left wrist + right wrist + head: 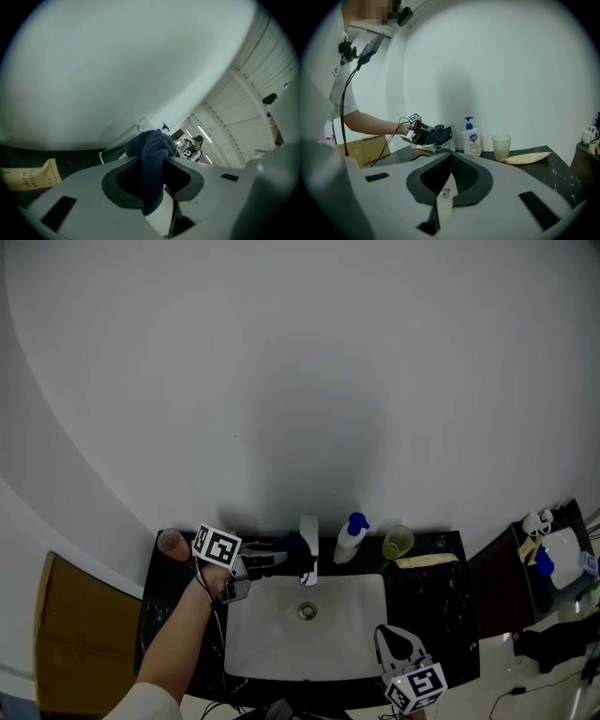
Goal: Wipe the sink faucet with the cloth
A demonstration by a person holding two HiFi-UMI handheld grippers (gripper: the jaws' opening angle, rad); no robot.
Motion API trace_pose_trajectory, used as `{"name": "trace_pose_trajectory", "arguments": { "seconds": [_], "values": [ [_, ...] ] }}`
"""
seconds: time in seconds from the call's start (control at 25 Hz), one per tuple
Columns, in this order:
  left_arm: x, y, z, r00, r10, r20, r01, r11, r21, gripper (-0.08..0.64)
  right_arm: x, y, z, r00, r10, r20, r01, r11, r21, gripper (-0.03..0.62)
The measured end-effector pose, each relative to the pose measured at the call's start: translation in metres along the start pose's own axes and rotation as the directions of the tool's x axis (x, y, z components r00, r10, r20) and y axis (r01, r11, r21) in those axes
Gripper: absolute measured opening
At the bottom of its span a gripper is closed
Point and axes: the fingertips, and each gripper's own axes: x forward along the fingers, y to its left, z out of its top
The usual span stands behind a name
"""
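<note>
- Gripping a dark blue cloth (152, 187): left gripper (155, 158) is clamping its two jaws on the bunched fabric; one fold is bulging past the fingertips, another is hanging down between the jaws
- Left gripper (281, 559) is reaching in from the left over the black counter (441, 601), a bare forearm trailing behind it; the cloth (294, 546) is pressing against the left side of the faucet (308, 557)
- Right gripper view is showing the same contact from the front: cloth (439, 132) bunched up against the chrome faucet (451, 137), just above the sink's back edge
- Right gripper (451, 154) is hanging at the front of the white sink (352, 638); jaw tips are meeting, nothing between them; the drain (446, 192) is showing through the gap lower down
- In the head view the right gripper (389, 632) is sitting near the basin's front right corner, well apart from the faucet
- Standing behind the basin, right of the faucet: a white soap bottle (351, 538) with a blue pump, then a pale green cup (397, 542); a beige pouch (427, 561) is lying flat beside the cup
- A pinkish cup (172, 542) is standing at the counter's far left corner; a cardboard box (80, 634) is sitting left of the counter
- A second person is showing far off in the left gripper view, too small to detail
</note>
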Motion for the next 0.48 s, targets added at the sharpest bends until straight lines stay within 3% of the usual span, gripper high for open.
{"name": "trace_pose_trajectory", "arguments": {
  "seconds": [0.12, 0.32, 0.48],
  "values": [
    [0.018, 0.002, -0.001, 1.000, 0.022, -0.003, -0.022, 1.000, 0.002, 0.117, 0.003, 0.003, 0.002, 1.000, 0.006, -0.002, -0.006, 1.000, -0.007, 0.006],
    [0.003, 0.027, 0.019, 0.983, 0.146, 0.110, -0.146, 0.989, -0.007, 0.117, 0.000, 0.001, 0.001, 1.000, -0.003, 0.010, 0.004, 1.000, -0.003, 0.006],
    [-0.004, 0.011, 0.011, 0.996, 0.013, 0.090, -0.008, 0.998, -0.057, 0.117, -0.006, -0.003, -0.003, 1.000, -0.017, -0.007, 0.017, 1.000, 0.000, 0.006]
  ]
}}
